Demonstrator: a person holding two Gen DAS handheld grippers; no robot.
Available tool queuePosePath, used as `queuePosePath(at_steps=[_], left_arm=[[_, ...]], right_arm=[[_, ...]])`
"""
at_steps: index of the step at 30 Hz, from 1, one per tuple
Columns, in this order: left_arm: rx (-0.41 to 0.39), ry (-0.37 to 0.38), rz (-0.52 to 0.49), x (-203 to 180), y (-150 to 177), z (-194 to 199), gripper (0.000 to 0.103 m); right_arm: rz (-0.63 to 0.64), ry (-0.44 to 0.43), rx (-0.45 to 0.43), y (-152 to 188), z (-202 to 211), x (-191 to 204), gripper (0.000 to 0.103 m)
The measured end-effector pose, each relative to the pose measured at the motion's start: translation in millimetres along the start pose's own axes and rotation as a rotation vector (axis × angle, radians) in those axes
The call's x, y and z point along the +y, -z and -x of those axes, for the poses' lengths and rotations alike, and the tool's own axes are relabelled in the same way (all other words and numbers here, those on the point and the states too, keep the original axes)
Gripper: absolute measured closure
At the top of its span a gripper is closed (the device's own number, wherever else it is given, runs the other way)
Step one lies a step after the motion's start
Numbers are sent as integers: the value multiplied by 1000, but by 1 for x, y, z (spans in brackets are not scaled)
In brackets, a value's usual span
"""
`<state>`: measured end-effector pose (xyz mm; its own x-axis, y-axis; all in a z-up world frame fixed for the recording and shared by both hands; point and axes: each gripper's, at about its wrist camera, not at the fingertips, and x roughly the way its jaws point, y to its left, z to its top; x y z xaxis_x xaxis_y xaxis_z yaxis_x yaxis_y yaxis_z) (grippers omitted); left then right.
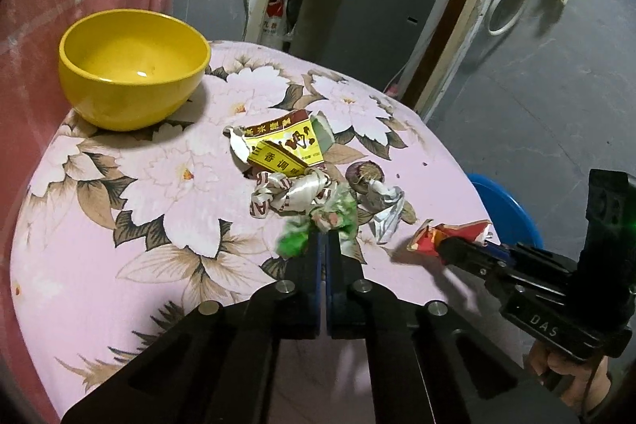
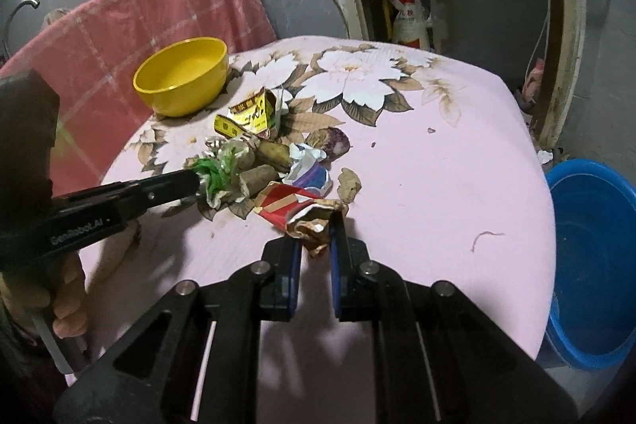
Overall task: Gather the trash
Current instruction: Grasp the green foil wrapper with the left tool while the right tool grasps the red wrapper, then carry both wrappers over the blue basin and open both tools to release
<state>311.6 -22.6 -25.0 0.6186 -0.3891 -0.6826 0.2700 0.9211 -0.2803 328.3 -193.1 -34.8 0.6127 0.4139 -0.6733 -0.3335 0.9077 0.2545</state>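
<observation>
Trash [image 1: 294,169] lies heaped near the middle of the desk [image 2: 437,153], which is draped in a pink floral cloth; a yellow bowl [image 1: 133,66] stands beyond the heap and a blue bucket [image 2: 592,257] sits on the floor past the desk's right edge. Left hand-held gripper [image 1: 328,231]: jaws drawn nearly together, clamped on a green-and-white plastic wrapper [image 1: 318,225] at the heap's near edge, the remaining pile straight ahead of its tips. Right hand-held gripper [image 2: 314,237]: jaws narrowly apart, pinching a crumpled red-and-gold foil wrapper [image 2: 302,213] whose long axis runs leftward from the tips toward the heap. The bucket lies to the right of both, nearer the right hand-held gripper; judged the likely receptacle, it calls for a rightward carry over the desk's edge.
</observation>
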Motion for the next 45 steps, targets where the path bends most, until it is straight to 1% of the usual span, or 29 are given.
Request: queuePosePath(at_steps=[7, 14, 17, 19, 27, 30, 33, 36, 39, 42, 45], left_arm=[[-36, 5, -8, -11, 7, 17, 103], [-106, 7, -29, -29, 10, 37, 103], [-159, 13, -43, -42, 8, 47, 103], [-202, 24, -58, -53, 5, 53, 103], [-384, 100, -123, -114, -20, 75, 103], [-452, 128, -156, -141, -31, 80, 103], [-502, 155, -188, -166, -38, 82, 103], [-518, 182, -220, -189, -42, 77, 103], [-504, 207, -245, -210, -46, 65, 103], [-473, 229, -273, -228, -49, 50, 103], [-423, 245, -284, -242, -51, 29, 103]], right_arm=[[-29, -3, -53, 8, 20, -1, 84], [-48, 1, -141, 10, 50, -3, 84], [-53, 13, -209, 8, 70, -4, 84], [-50, 34, -271, 6, 87, -6, 84], [-40, 142, -522, -2, 162, -21, 84], [-36, 188, -589, -6, 185, -31, 84], [-34, 229, -636, -8, 202, -41, 83], [-37, 282, -664, -7, 215, -54, 83], [-48, 336, -663, -4, 222, -71, 83], [-76, 375, -656, 3, 226, -91, 83], [-115, 402, -632, 10, 228, -112, 83]])
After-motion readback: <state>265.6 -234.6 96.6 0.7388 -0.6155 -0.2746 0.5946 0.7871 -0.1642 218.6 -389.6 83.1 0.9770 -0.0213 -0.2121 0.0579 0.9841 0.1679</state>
